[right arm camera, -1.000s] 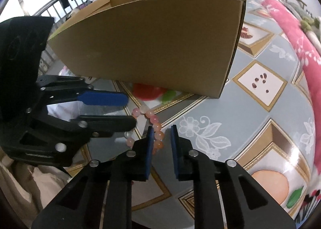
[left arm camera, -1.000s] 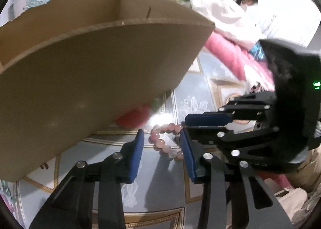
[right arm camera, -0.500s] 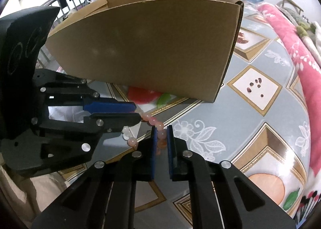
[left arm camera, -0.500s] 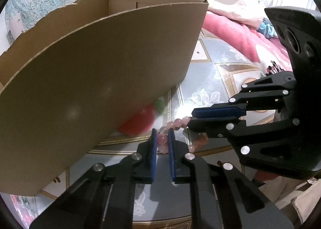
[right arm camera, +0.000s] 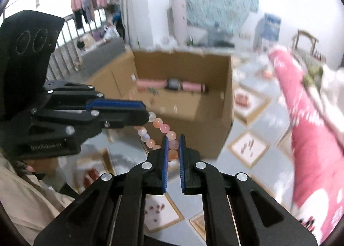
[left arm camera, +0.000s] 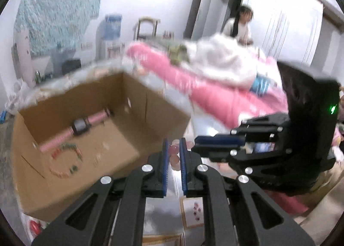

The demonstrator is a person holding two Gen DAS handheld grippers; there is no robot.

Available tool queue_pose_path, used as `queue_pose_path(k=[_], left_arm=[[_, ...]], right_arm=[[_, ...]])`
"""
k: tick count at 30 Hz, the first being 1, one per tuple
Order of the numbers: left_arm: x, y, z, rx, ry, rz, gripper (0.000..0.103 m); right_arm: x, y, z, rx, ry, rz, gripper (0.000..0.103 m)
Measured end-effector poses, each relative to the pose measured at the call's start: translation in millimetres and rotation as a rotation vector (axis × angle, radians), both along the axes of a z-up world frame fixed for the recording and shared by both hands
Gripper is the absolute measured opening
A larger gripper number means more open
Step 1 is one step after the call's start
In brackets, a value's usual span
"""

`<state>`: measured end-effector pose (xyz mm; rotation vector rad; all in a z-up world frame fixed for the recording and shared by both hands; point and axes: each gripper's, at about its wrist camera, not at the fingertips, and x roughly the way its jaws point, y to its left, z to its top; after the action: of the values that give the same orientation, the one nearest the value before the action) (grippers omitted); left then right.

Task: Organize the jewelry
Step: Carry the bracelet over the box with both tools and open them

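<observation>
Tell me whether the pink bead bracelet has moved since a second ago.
Yes. The bracelet has gone up: it lay on the tablecloth below the cardboard box wall, and now hangs between both grippers, level with the box's rim.

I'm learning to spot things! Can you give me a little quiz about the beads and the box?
1. True or false: both grippers pinch the pink bead bracelet.
2. Where does the watch with the pink strap lie? A) on the tablecloth B) inside the cardboard box C) on the pink blanket
3. What colour are the left gripper pads?

Key: 1 true; 2 B; 3 blue. The right gripper has blue pads too.
</observation>
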<state>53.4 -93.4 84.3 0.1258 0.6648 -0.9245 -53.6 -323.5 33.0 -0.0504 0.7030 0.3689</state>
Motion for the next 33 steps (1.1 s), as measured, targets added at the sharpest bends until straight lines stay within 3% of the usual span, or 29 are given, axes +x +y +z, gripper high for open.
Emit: queue_pose_path(k=[3, 6, 10, 14, 18, 21, 22, 25, 31, 33], left_arm=[[3.8, 10.9, 24.4, -0.057, -0.041, 0.016, 0.009], [18.6, 8.4, 27.4, -0.041, -0.063, 0.049, 0.009], [58.4, -0.3, 1.8, 0.000, 0.037, 0.090, 0.009], [101.4, -8.7, -39.0, 0.052, 0.192, 0.111, 0.009], [123.8, -13.9, -63.7, 0.094, 0.286, 0.124, 0.010], [131.9, -13.0, -74.1, 0.099, 0.329, 0.150, 0.014], [132.8, -10.2, -75.2, 0.094, 0.334, 0.155, 0.016], [133.1, -1.7, -72.9, 0.065, 0.334, 0.169, 0.024], [120.4, 27.8, -46.2, -0.013, 0.258, 0.221, 0.032], [110.2, 44.6, -31.9, -0.040, 0.207, 0.260, 0.048]], right_arm=[[11.8, 4.3, 18.6, 0.018, -0.062, 0.022, 0.007], [32.3, 5.0, 16.0, 0.019, -0.068, 0.024, 0.007], [69.0, 6.5, -6.5, 0.012, 0.014, 0.021, 0.007], [103.2, 7.1, -32.8, -0.012, 0.116, 0.022, 0.008], [114.6, 10.1, -45.8, -0.036, 0.168, 0.025, 0.006], [112.2, 13.6, -40.6, -0.081, 0.130, 0.005, 0.027], [110.1, 12.7, -37.9, -0.087, 0.114, -0.005, 0.031], [110.2, 6.2, -35.4, -0.075, 0.093, -0.030, 0.031], [92.2, -15.2, -19.1, -0.021, 0.034, -0.114, 0.032], [88.1, -23.7, -15.5, 0.006, 0.017, -0.153, 0.039]])
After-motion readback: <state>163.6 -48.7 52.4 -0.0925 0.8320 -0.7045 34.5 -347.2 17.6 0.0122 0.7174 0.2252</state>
